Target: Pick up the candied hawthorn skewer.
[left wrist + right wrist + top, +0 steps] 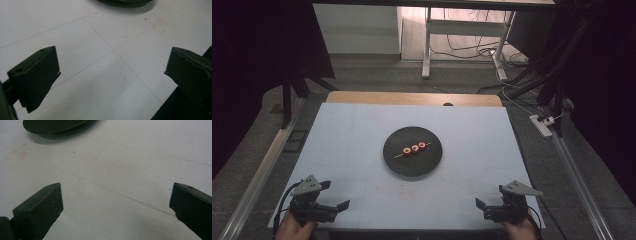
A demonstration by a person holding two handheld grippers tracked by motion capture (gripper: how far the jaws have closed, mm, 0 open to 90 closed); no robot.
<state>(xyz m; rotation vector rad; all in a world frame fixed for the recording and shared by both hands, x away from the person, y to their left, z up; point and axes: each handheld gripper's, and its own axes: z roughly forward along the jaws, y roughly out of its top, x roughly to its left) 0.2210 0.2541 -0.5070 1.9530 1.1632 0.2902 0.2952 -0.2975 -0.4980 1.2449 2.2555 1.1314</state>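
Left tool [334,195] low at the near left corner of the counter [362,130], gripped from behind by the left hand [292,229], grey three-cornered plate on top, jaws spread wide with nothing between them. Right tool [492,196] mirrored at the near right corner, held by the right hand [519,231], jaws likewise wide apart and empty. Both tipped forward and slightly inward, well apart from each other, jaw tips just above the surface.

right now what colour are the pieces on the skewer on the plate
Red with pale centres: three skewer pieces on the black plate, clearest in the high view.
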